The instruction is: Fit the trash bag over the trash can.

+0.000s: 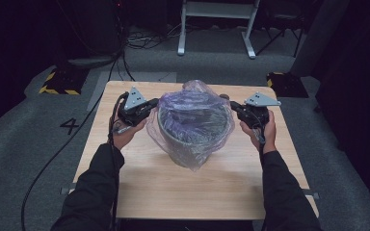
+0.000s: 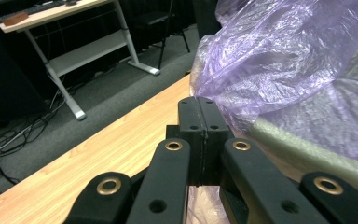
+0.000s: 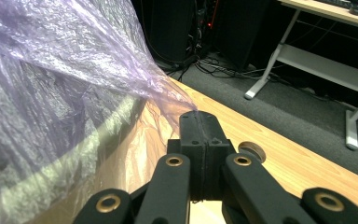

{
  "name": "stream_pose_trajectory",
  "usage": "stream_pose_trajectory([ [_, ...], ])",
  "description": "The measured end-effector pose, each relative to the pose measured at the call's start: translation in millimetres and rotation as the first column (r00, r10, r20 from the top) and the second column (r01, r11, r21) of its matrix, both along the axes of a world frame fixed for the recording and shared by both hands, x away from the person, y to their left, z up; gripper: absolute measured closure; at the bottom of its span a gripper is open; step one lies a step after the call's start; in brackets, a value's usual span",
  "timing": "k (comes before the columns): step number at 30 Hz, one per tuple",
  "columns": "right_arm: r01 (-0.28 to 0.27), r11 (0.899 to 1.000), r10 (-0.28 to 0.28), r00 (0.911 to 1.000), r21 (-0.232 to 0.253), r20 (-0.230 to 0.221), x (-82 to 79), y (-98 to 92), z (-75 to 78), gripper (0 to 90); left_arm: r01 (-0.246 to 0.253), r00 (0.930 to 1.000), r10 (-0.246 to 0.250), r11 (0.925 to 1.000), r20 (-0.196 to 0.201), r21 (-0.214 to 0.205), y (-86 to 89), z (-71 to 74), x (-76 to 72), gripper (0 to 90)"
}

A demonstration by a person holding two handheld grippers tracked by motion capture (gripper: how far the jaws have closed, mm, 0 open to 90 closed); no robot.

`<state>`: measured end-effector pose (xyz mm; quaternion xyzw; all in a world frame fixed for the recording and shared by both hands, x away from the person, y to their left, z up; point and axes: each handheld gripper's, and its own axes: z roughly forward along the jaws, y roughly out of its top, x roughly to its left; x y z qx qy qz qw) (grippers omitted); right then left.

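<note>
From the high view, a grey bin (image 1: 192,132) stands in the middle of the wooden counter (image 1: 173,187), draped in a thin purple plastic bag (image 1: 189,103) that billows over its mouth and hangs down its sides. The left gripper (image 1: 150,107) sits at one side of the bin's rim and the right gripper (image 1: 235,109) at the opposite side, each held by a hand (image 1: 123,134), with the bag stretched between the two sets of jaws.

In the left gripper view, the left gripper's (image 2: 198,105) jaws are pressed together, and the bag's (image 2: 279,60) film gathers to a point right at their tips; it appears to be pinched there, though the seam is too fine to be sure how much film is caught. The bin's rim (image 2: 307,142) runs just to the right of the jaws, under the film.

In the right gripper view, the right gripper's (image 3: 198,119) jaws are likewise closed, with the bag (image 3: 74,70) drawn taut to their tips from the left. A small round knob (image 3: 252,150) lies on the counter just right of the jaws.

The film looks light, soft and slippery, and likely to tear if tugged hard. The bunched edge near the rim is the best hold, with an even pull from both sides. The bin seems rigid and may slide.
</note>
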<state>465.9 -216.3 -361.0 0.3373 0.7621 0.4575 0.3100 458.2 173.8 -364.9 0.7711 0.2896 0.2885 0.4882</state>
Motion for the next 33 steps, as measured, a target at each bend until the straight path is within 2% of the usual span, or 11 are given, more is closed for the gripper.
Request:
stream_pose_trajectory([
  [4,0.017,1.000,-0.017,0.9997,-0.009,-0.016,5.1,-0.4,-3.6,90.0,-0.017,0.9997,0.018,0.9998,-0.017,0.007,-2.5,-5.1,4.8,89.7],
  [11,0.025,1.000,-0.025,0.9988,0.006,-0.041,5.8,-7.0,-9.9,90.0,-0.056,0.9982,0.055,0.9969,-0.025,-0.054,12.7,-0.7,-6.6,41.1],
  [14,0.032,0.999,-0.031,0.9982,0.021,-0.052,5.5,-12.4,-12.4,90.0,-0.067,0.9975,0.065,0.9936,-0.027,-0.091,24.2,-0.5,-15.9,30.4],
  [17,0.039,0.999,-0.037,0.9979,0.029,-0.054,4.6,-16.7,-13.8,90.0,-0.051,0.9987,0.050,0.9931,-0.014,-0.105,32.5,-0.5,-30.0,27.2],
  [23,0.038,0.999,-0.037,0.9981,0.035,-0.049,1.7,-19.8,-13.1,90.0,0.015,0.9997,-0.014,0.9959,0.021,-0.089,36.6,-2.2,-67.8,23.6],
  [25,0.032,0.999,-0.030,0.9985,0.044,-0.045,0.6,-21.1,-12.2,90.0,0.032,0.9994,-0.031,0.9970,0.018,-0.071,35.6,-1.8,-80.7,23.6],
  [27,0.031,0.999,-0.029,0.9987,0.042,-0.043,-0.3,-21.3,-11.2,90.0,0.064,0.9976,-0.062,0.9941,0.030,-0.087,32.3,-1.1,-95.1,23.4],
  [28,0.031,0.999,-0.029,0.9986,0.039,-0.044,-0.7,-21.0,-10.8,90.0,0.096,0.9952,-0.094,0.9905,0.029,-0.098,28.2,-1.6,-102.0,22.7],
  [30,0.028,0.999,-0.027,0.9988,0.035,-0.042,-1.0,-20.1,-10.0,90.0,0.154,0.9880,-0.152,0.9855,0.027,-0.071,15.6,-5.2,-114.6,19.7],
  [31,0.027,0.999,-0.026,0.9988,0.033,-0.042,-1.0,-19.4,-9.7,90.0,0.196,0.9806,-0.195,0.9789,0.014,-0.059,6.8,-9.3,-120.1,19.0],
  [33,0.023,0.999,-0.022,0.9990,0.031,-0.039,-1.4,-17.8,-8.9,90.0,0.227,0.9737,-0.228,0.9727,-0.009,-0.048,-4.6,-16.5,-124.2,17.9],
])
